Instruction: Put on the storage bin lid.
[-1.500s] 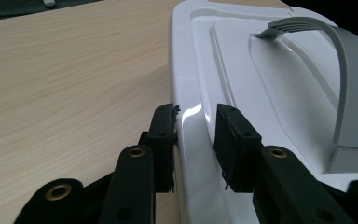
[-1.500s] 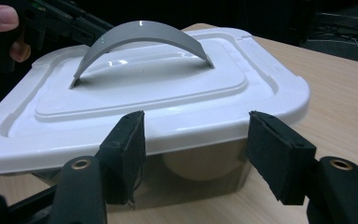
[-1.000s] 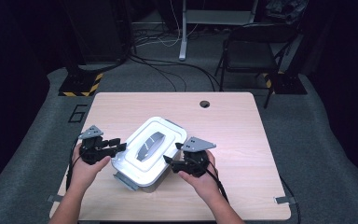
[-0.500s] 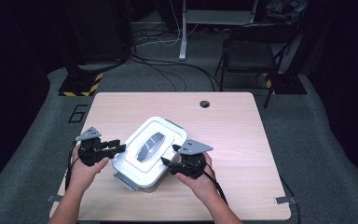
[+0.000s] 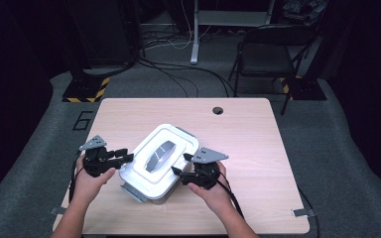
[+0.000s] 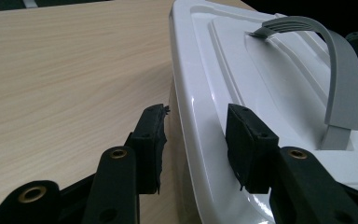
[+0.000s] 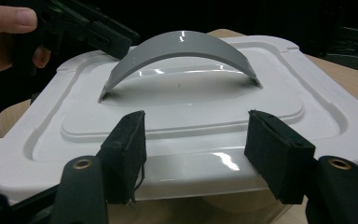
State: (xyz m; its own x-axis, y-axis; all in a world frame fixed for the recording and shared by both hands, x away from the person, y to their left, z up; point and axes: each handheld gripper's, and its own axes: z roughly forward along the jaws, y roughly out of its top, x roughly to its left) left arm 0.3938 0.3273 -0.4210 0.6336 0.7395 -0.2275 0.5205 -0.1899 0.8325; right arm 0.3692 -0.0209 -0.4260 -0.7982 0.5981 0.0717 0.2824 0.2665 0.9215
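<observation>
A white plastic box (image 5: pixel 149 183) with a white lid (image 5: pixel 173 136) and an arched grey handle (image 5: pixel 159 154) lies askew on the wooden table (image 5: pixel 248 134). My left gripper (image 5: pixel 126 156) is at the box's left edge. In the left gripper view its jaws straddle the lid's rim (image 6: pixel 191 121), one pad over the lid (image 6: pixel 261 84), the other beside the wall with a thin gap, so the left gripper (image 6: pixel 198 116) is open. My right gripper (image 5: pixel 180 164) is at the box's right edge. In the right gripper view the right gripper (image 7: pixel 196 126) stands open and wide before the rim, under the handle (image 7: pixel 182 44).
A round cable hole (image 5: pixel 218 110) sits near the table's far edge. Beyond the table stand a folding chair (image 5: pixel 268 54) and a yellow-black striped base (image 5: pixel 84 91), with cables on the floor. A grey latch (image 5: pixel 129 191) hangs at the box's near end.
</observation>
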